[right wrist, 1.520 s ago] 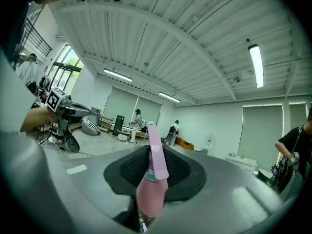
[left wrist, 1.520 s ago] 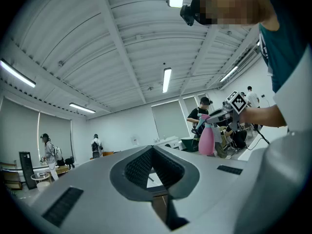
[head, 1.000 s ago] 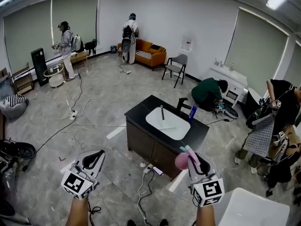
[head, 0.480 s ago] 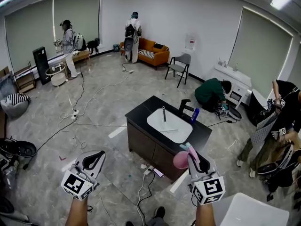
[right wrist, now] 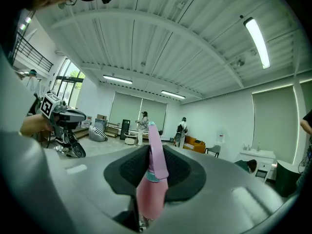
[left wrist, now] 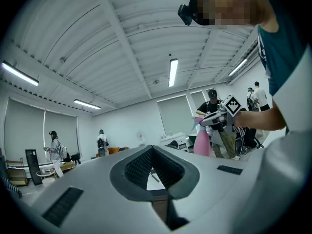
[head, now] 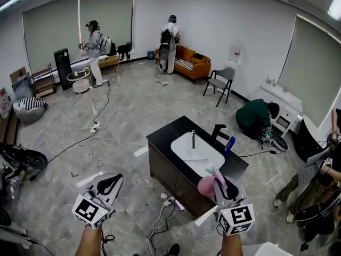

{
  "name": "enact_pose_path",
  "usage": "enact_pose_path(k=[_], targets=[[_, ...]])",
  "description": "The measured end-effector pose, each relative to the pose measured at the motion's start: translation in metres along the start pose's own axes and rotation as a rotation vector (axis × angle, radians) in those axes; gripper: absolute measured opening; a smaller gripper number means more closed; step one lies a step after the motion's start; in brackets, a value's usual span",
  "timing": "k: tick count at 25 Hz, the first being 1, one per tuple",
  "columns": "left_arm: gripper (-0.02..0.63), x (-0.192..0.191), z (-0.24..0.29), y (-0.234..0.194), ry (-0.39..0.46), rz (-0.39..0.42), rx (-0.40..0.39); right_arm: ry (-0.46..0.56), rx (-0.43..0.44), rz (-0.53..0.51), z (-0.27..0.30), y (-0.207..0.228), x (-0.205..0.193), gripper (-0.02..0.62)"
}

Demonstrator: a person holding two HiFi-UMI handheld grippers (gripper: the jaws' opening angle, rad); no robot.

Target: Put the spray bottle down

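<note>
A pink spray bottle point(head: 206, 184) with a teal collar hangs in the air, and my right gripper point(head: 222, 181) is shut on its neck. In the right gripper view the bottle point(right wrist: 152, 189) stands upright between the dark pads point(right wrist: 130, 172). It is just short of the near edge of a black counter point(head: 162, 135) with a white sink point(head: 197, 153). My left gripper point(head: 110, 183) floats at lower left over the floor with its tips together and nothing in it. The left gripper view shows the bottle point(left wrist: 201, 143) off to its right.
On the counter stand a black faucet point(head: 218, 133) and a blue bottle point(head: 229, 143). Cables point(head: 160, 217) trail over the floor in front of the counter. A person point(head: 257, 116) crouches behind it, and others stand along the far wall and at right.
Both grippers and the view have moved forward toward the counter, which now sits nearer and more central. The bottle stays in the right gripper.
</note>
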State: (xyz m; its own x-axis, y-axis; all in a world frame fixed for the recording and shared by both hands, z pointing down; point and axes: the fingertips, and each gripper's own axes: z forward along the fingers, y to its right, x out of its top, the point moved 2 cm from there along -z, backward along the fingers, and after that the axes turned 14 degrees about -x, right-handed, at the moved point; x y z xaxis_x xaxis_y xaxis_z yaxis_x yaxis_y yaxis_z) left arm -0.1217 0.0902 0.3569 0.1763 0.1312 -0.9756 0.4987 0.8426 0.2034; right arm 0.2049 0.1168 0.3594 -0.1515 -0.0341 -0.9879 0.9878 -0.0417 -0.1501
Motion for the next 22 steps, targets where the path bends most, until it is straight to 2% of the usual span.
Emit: enact_pose_path(k=[6, 13, 17, 22], targets=[[-0.011, 0.003, 0.05, 0.006, -0.019, -0.002, 0.047, 0.005, 0.061, 0.01, 0.041, 0.042, -0.01, 0.092], [-0.011, 0.004, 0.079, 0.011, -0.039, -0.01, 0.09, 0.004, 0.104, 0.021, 0.068, 0.069, -0.018, 0.093], [-0.011, -0.002, 0.094, 0.005, -0.044, -0.019, 0.088, -0.003, 0.113, 0.024, 0.081, 0.075, -0.022, 0.093], [-0.011, -0.009, 0.117, -0.018, -0.035, -0.012, 0.049, -0.005, 0.086, 0.025, 0.101, 0.076, -0.024, 0.092]])
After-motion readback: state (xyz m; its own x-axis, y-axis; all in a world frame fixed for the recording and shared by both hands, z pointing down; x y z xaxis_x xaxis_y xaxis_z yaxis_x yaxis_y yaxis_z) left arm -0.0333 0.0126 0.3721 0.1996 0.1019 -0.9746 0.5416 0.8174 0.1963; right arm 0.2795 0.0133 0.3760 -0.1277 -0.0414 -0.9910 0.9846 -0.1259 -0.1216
